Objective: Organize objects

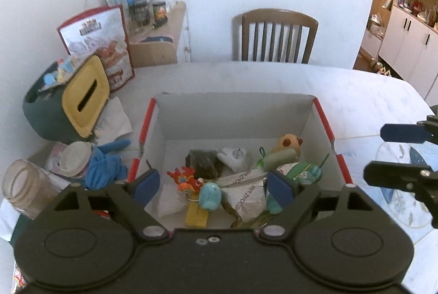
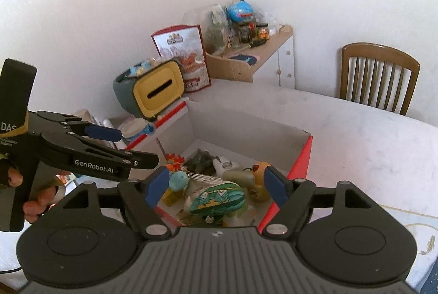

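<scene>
Both hand-held grippers are hovering wide open and empty over the box (image 1: 323,116) on the worktop (image 1: 273,77). The right hand-held gripper (image 2: 216,185) is nearer the green pouch (image 2: 219,199), lying crosswise directly below its fingers; the left hand-held gripper (image 1: 212,185) is hanging above the turquoise toy (image 1: 209,195).

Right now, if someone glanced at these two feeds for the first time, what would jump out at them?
First the open red-edged cardboard box in the middle of the table, its floor heaped with small toys, among them a turquoise figure and an orange dragon. Next, the left gripper and right gripper, both open and empty over the box. Then the teal and yellow tissue holder left of it.
</scene>
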Motion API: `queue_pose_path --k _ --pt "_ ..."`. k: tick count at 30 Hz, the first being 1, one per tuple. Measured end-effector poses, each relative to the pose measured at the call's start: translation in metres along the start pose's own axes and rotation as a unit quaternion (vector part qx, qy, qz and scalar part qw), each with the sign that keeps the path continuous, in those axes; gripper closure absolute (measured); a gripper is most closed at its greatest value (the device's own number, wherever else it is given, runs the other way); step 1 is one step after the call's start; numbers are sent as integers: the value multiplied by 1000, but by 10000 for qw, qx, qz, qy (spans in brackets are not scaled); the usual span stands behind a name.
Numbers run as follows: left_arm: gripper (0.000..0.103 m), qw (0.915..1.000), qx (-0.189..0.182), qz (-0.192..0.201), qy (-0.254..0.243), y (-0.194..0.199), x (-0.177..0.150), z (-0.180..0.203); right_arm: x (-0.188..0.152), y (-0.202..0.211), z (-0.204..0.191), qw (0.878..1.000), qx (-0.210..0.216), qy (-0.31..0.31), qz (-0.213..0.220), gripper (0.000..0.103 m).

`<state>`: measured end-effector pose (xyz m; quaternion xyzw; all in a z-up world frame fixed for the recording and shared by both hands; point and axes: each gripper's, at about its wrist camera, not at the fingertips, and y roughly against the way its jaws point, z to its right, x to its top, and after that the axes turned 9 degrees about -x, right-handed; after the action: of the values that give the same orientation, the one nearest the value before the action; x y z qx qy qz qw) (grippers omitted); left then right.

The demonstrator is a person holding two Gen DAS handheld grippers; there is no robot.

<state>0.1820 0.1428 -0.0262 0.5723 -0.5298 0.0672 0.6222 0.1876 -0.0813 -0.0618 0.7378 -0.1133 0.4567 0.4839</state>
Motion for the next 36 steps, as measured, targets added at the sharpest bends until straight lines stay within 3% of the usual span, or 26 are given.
queue_pose_path --k 10,14,21,36 --pt "2 9990 92 414 -158 31 -7 13 -12 37 -4 9993 13 61 356 16" --pt "1 9987 79 480 -138 39 -11 17 -15 47 -5 9986 -67 85 515 15" --pt "1 9985 5 539 -45 48 -17 21 -22 62 0 9974 -201 -50 685 0" --pt "0 9978 -4 636 172 63 -28 34 -40 83 5 9966 -265 -193 752 0"
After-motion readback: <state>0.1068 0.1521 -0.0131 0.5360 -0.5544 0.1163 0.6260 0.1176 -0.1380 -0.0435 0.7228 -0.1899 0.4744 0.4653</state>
